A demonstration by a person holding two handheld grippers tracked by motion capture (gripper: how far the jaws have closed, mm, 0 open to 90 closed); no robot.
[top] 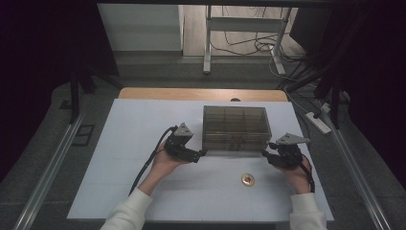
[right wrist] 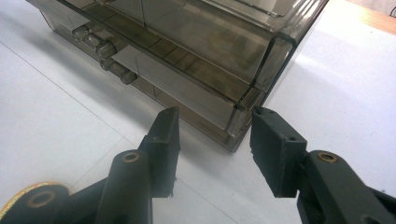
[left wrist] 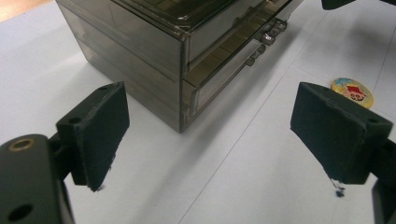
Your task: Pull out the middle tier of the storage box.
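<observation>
Left tool (top: pixel 201 154): held level at the near left corner of the box, jaws spread wide and empty; the corner stands ahead of the gap, apart from both pads (left wrist: pixel 100 135).

Smoke-grey translucent plastic drawer box with small knobbed drawers (top: pixel 235 127): stands upright at the middle of the white tabletop (top: pixel 129 143), drawer fronts toward the person. Judged light, rigid and smooth-walled, so liable to slide or skid rather than tip; thin walls likely brittle at corners. Drawers appear partly out in the gripper views. Best hold, by judgement: the two near vertical corners together to steady it, or a clear drawer knob (right wrist: pixel 114 49) for pulling.

Round gold badge with a red picture (top: pixel 248 179): lies flat on the tabletop, near side, well apart from the box.

Right tool (top: pixel 264 154): at the near right corner, jaws half spread and straddling that corner edge without pressing; nothing gripped.

Room: broad bare tabletop left, right and near; the wooden far edge (top: pixel 158 93) sits close behind the box.
</observation>
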